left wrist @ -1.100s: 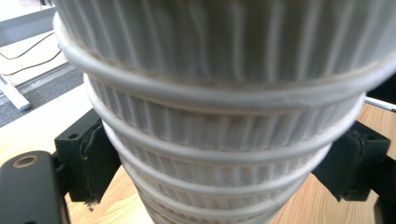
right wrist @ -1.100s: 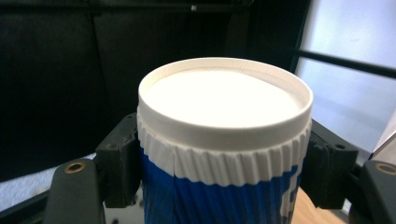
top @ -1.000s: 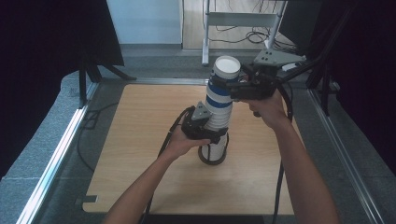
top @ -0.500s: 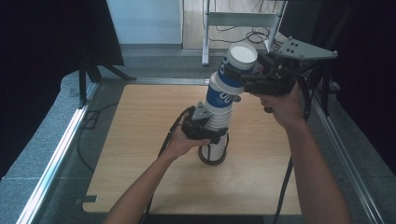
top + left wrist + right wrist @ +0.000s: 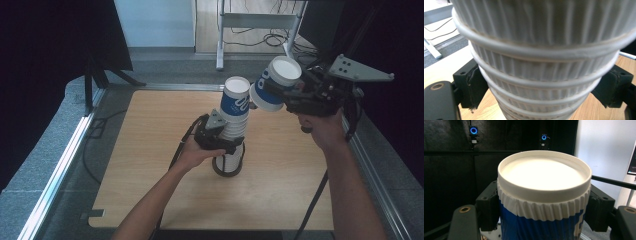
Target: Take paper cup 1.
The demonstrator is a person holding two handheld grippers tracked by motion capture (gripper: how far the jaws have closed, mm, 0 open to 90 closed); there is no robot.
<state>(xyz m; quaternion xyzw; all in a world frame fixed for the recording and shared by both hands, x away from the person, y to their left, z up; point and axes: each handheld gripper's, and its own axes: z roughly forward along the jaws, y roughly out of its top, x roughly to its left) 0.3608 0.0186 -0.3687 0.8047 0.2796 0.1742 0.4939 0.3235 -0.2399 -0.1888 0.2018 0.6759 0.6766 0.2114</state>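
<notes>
- Nearest, at the bottom of the high view, the person's two forearms come in over the wooden table (image 5: 150, 190), the left one reaching to mid-table, the right one raised toward the table's right edge.
- Just beyond the left hand, the left gripper (image 5: 227, 142) clamps the stack of cups (image 5: 234, 125) low down; in the left gripper view its two black pads press against opposite sides of the ribbed white stack of cups (image 5: 544, 62).
- That stack stands upside down near the middle of the table, leaning a little to the right, its foot set in a dark ring (image 5: 227, 167) on the wood; its topmost cup is blue and white.
- Farther off and higher, the right gripper (image 5: 280, 92) is clenched on a single cup (image 5: 274, 85), blue and white, held tilted in the air just right of the stack's top and free of it.
- From the right gripper view, the black pads grip the single cup (image 5: 544, 202) on both sides, its white bottom facing the camera.
- Beyond the table lie a grey floor, a white metal frame (image 5: 260, 25) with loose cables (image 5: 270, 37), and dark curtains on both sides.
</notes>
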